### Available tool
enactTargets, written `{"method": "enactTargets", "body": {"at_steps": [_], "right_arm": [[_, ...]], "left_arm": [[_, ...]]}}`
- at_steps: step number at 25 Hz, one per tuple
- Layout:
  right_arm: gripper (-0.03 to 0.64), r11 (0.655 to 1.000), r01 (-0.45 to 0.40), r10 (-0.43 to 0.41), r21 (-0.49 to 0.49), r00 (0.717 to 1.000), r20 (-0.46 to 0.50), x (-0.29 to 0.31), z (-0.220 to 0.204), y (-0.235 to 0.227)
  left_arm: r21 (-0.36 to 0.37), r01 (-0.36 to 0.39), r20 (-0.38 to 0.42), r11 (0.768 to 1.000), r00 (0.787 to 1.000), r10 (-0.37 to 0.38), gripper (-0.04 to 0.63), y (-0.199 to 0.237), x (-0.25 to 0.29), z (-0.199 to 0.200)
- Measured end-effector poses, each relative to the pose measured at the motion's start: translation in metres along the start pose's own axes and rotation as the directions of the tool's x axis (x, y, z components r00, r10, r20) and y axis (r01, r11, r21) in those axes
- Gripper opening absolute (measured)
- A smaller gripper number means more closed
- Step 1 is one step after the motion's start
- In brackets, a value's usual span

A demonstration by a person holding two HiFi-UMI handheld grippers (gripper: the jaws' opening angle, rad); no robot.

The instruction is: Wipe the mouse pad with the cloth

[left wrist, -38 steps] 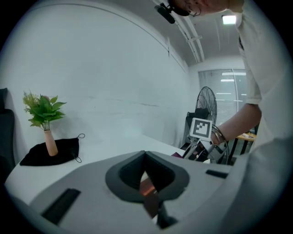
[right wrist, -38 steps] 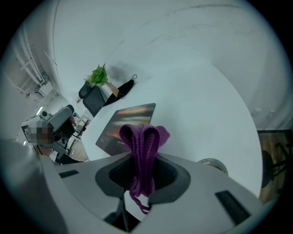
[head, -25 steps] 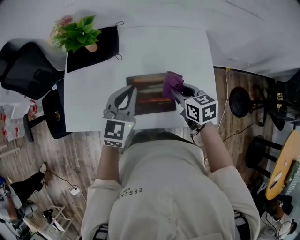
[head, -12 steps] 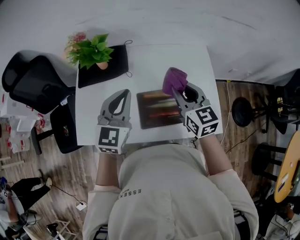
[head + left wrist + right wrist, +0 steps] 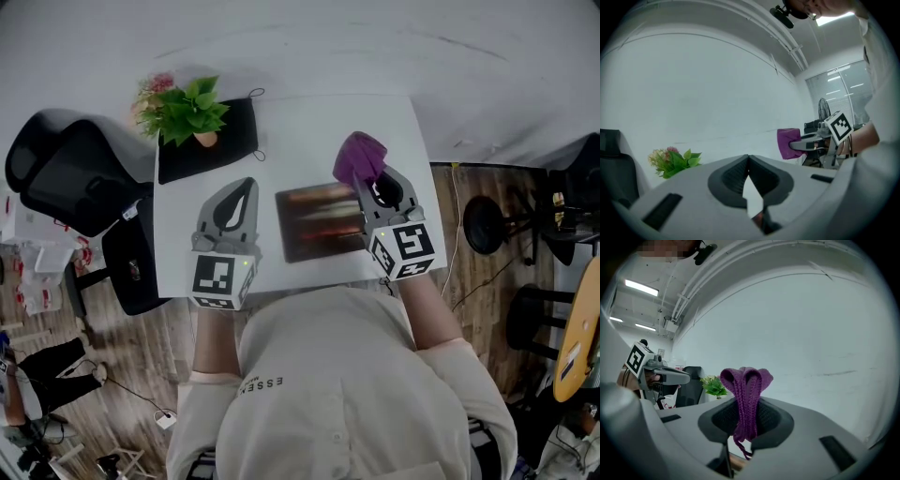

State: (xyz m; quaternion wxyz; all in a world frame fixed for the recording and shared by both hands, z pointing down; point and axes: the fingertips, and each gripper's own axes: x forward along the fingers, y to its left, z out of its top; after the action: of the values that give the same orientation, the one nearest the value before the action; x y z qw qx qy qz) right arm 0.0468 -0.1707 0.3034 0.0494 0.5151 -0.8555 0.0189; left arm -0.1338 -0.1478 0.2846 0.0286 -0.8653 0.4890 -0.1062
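- We look down on a white tabletop point(image 5: 309, 131), with a plant point(image 5: 183, 108) at its far left corner.
- The pad point(image 5: 314, 225) lies flat near the front edge, between our grippers.
- Our right gripper point(image 5: 746, 414) is clamped on the purple cloth point(image 5: 359, 157), at the pad's far right corner.
- Our left gripper point(image 5: 749, 159) has its jaws together and empty, left of the pad.

White table point(image 5: 300, 131) holds mouse pad point(image 5: 317, 223) (dark), black mat point(image 5: 230, 139).
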Motion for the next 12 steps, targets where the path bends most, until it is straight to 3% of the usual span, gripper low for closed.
{"method": "enactTargets", "body": {"at_steps": [12], "right_arm": [[0.086, 1.0, 0.007, -0.007, 0.001, 1.0, 0.009, -0.011, -0.002, -0.005]], "left_arm": [[-0.006, -0.01, -0.004, 1.0, 1.0, 0.01, 0.002, -0.008, -0.001, 0.002]]}}
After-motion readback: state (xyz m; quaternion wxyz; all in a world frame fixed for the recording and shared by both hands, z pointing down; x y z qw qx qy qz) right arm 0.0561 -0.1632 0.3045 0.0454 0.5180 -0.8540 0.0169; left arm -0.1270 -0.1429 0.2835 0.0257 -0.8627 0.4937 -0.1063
